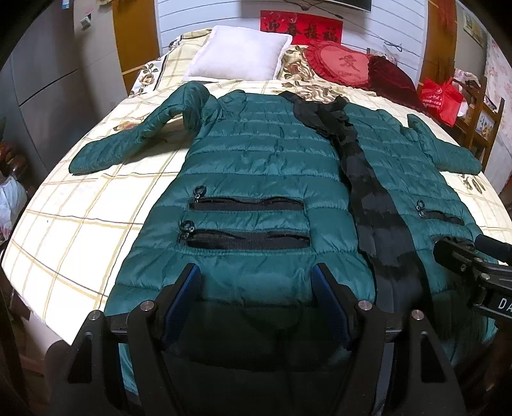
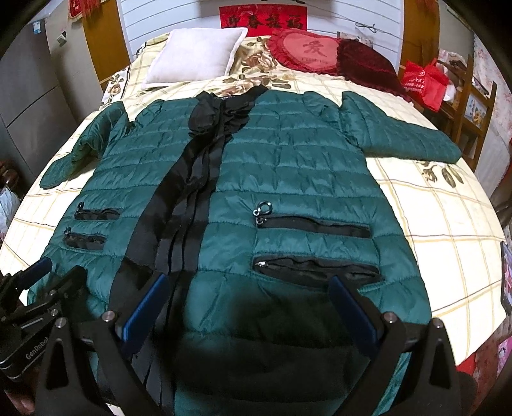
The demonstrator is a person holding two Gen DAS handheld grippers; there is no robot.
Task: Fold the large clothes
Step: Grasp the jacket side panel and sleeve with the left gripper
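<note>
Green quilted jacket (image 1: 256,153) flat, sleeves spread

Indoor light, fairly bright, falling from overhead: the pale checked bedspread (image 1: 80,230) glows almost white along its near left edge, close to overexposed. The green padded jacket (image 1: 256,153) shows a soft sheen on its quilted ridges. Its near hem sits in deep shadow under the left gripper (image 1: 257,272) and the right gripper (image 2: 251,281). Both fisheye views bend the bed into a dome, with black corners. The middle is sharp; the far wall looks slightly soft, and the red banner (image 2: 264,17) there is perhaps blurred
</note>
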